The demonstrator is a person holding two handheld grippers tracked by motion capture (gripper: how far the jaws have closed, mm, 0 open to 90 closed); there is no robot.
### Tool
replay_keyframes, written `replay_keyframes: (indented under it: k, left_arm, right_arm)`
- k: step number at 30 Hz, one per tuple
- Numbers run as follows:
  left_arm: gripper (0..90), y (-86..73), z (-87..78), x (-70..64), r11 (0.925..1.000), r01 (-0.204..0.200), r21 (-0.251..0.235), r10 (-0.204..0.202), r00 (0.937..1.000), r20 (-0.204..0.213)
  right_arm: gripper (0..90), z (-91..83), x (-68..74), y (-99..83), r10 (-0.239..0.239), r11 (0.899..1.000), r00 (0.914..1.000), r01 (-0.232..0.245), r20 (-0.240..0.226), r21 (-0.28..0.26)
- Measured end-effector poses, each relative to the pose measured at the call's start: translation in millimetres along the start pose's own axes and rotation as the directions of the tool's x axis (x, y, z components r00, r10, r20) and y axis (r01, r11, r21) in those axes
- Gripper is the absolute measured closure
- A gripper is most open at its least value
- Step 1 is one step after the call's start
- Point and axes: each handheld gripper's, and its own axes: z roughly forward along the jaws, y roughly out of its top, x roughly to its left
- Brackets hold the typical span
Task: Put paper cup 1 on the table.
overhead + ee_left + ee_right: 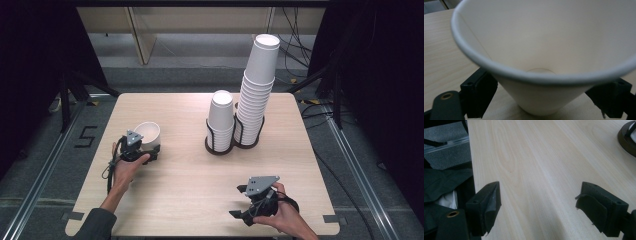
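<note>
The cup (147,133) is plain white paper, tapered, with a rolled rim and a thin side seam; it stands mouth up near the bench's (180,190) left edge. In the left gripper view the cup (554,50) is close before the camera, its narrow base down between the two black jaws, which press against its sides. No print shows on the cup. On the floor left of the bench a dark mark (86,136) reads like a "5".

The left tool (142,150) is closed on the cup, the person's left hand (128,167) wrapped around its body, forearm coming in from the bottom left. The right tool (241,201) lies low over the bench's near right part, jaws spread wide with bare wood between them, held by the right hand (282,215).
</note>
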Motion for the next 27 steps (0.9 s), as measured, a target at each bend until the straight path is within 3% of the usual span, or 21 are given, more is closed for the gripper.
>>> replay_keyframes:
  k: [9,10,13,17,21,23,27]
  left_arm:
    - [14.4,-6.4,-9.3,5.9,0.9989,0.011,0.046,-0.01,0.9997,-0.021]
    - [14.4,-7.7,-11.0,5.6,0.9985,0.033,0.044,-0.031,0.9991,-0.027]
    - [14.4,-11.2,-18.6,3.8,0.9975,0.038,0.059,-0.037,0.9993,-0.005]
    - [14.4,-12.4,-29.1,-0.9,0.9974,0.037,0.061,-0.036,0.9993,-0.006]
    - [14.4,-14.8,-40.9,-8.1,0.9986,0.038,0.037,-0.038,0.9992,0.009]
    - [14.4,-17.6,-52.0,-15.0,0.9992,0.036,0.021,-0.036,0.9987,0.037]
    - [14.4,-20.4,-63.6,-23.1,0.9992,0.039,0.0,-0.039,0.9979,0.051]
  right_arm:
    - [19.1,-2.0,0.2,0.0,-0.002,1.0,1.0,0.002,0.002,-0.008]
    - [19.1,-2.7,-0.3,0.1,-0.008,1.0,1.0,0.008,0.006,-0.007]
    - [19.2,-3.1,-0.6,0.0,0.003,1.0,1.0,-0.003,0.006,-0.013]
    - [19.2,-4.5,-1.9,0.2,0.006,0.999,0.9999,-0.006,0.008,-0.031]
    - [19.6,-7.0,-3.5,0.5,0.02,0.999,0.9993,-0.019,0.03,-0.036]
    - [19.9,-10.4,-6.2,0.1,0.053,0.998,0.9971,-0.05,0.055,-0.048]
    - [19.9,-13.4,-10.3,-1.0,0.09,0.994,0.9923,-0.084,0.086,-0.067]
